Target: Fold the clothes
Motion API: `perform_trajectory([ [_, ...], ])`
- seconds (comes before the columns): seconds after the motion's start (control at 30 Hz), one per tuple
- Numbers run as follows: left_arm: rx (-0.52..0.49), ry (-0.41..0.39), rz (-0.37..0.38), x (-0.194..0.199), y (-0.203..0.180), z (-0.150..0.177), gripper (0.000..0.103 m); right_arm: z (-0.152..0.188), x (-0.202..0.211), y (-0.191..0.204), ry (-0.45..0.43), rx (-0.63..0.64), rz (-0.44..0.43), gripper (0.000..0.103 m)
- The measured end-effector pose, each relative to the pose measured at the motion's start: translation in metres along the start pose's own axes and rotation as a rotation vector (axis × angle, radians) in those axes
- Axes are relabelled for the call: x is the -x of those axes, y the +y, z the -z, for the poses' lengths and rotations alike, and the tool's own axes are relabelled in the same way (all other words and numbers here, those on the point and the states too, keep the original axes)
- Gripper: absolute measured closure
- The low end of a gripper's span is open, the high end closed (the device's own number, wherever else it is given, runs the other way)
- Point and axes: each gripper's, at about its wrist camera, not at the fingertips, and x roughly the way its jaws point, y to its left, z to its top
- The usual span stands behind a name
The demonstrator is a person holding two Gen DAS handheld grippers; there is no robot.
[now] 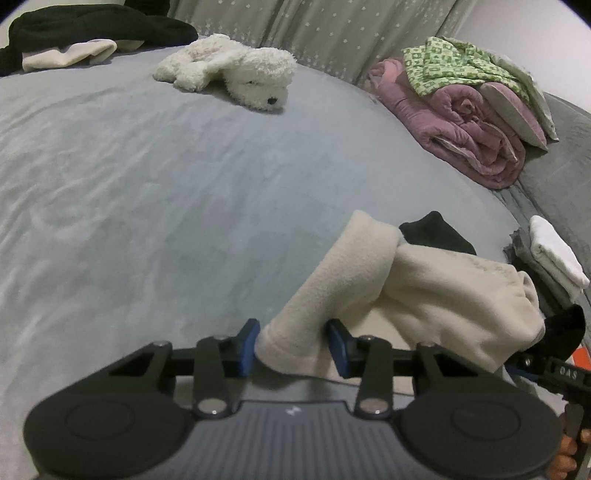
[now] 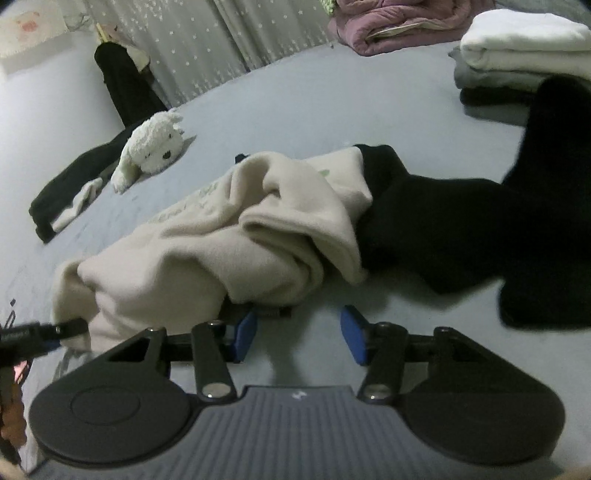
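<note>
A cream fleece garment (image 1: 424, 291) lies crumpled on the grey bed sheet (image 1: 147, 184). My left gripper (image 1: 293, 345) has its blue pads wide apart on either side of a cream sleeve end, not clamping it. In the right wrist view the same cream garment (image 2: 221, 236) lies bunched, joined to black fabric (image 2: 461, 229) on its right. My right gripper (image 2: 299, 334) is open and empty just in front of the garment's near edge. The left gripper's fingertip (image 2: 70, 326) shows at the garment's left corner.
A white plush dog (image 1: 236, 70) lies at the far side of the bed. A black and cream garment (image 1: 85, 33) lies at the far left. A rolled pink quilt (image 1: 469, 125) with green patterned cloth lies far right. A stack of folded clothes (image 2: 517, 48) sits to the right.
</note>
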Motion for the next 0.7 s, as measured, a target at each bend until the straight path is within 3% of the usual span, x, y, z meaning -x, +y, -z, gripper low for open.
perform_trajectory([
  [0.2, 0.014, -0.018, -0.043, -0.008, -0.004, 0.001, 0.073, -0.005, -0.012, 0.001, -0.038, -0.004, -0.019, 0.048],
  [0.23, 0.013, -0.02, -0.048, -0.009, -0.004, 0.001, 0.076, -0.006, -0.013, 0.002, -0.036, 0.004, -0.024, 0.052],
  [0.33, 0.008, -0.023, -0.061, -0.011, -0.006, -0.001, 0.082, -0.007, -0.014, 0.005, -0.032, 0.026, -0.036, 0.079],
  [0.37, 0.004, -0.024, -0.06, -0.01, -0.007, -0.001, 0.087, -0.008, -0.014, 0.005, -0.028, 0.024, -0.044, 0.083],
  [0.43, -0.004, -0.026, -0.058, -0.009, -0.008, -0.001, 0.092, -0.008, -0.01, 0.004, -0.019, 0.018, -0.056, 0.084],
  [0.7, -0.037, -0.047, -0.042, 0.016, -0.012, 0.0, 0.094, -0.008, 0.038, 0.001, -0.024, 0.042, -0.071, 0.085],
])
